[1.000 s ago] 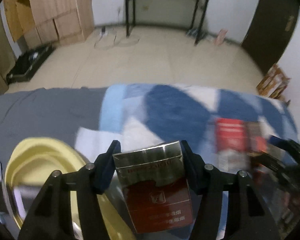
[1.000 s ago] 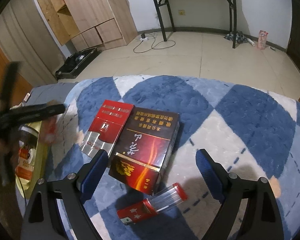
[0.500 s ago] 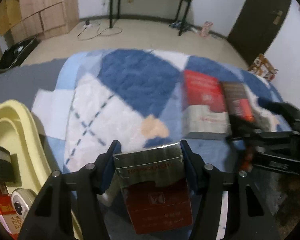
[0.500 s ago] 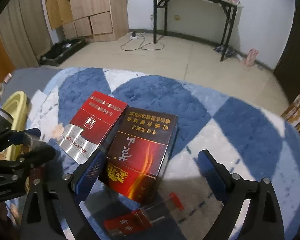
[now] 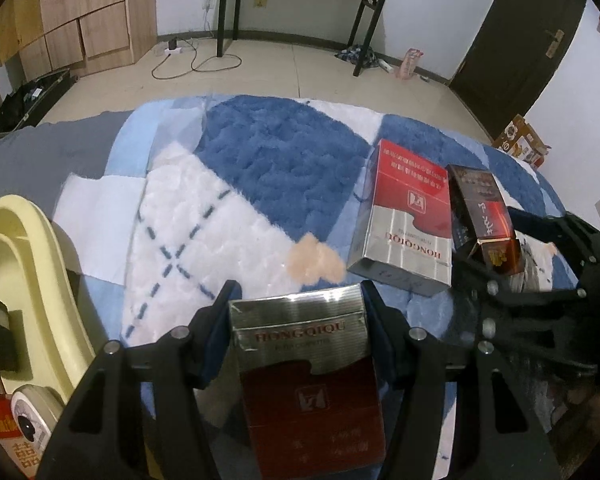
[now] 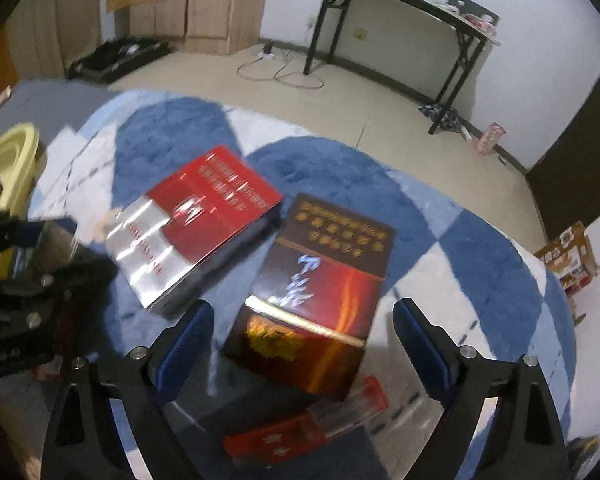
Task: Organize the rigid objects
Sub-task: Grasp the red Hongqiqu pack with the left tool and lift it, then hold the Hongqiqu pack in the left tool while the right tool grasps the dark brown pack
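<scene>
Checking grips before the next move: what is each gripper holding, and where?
Left gripper clamps a small red-and-silver pack by its two side faces near the top. Right gripper holds nothing; its jaws, just closing, straddle the dark red box.

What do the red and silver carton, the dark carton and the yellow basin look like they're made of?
Red and silver carton: glossy printed cardboard, probably film-wrapped; it mirrors light. Dark carton: glossy cardboard, sharp folded edges. Yellow basin: likely moulded plastic, smooth matte rim.
</scene>
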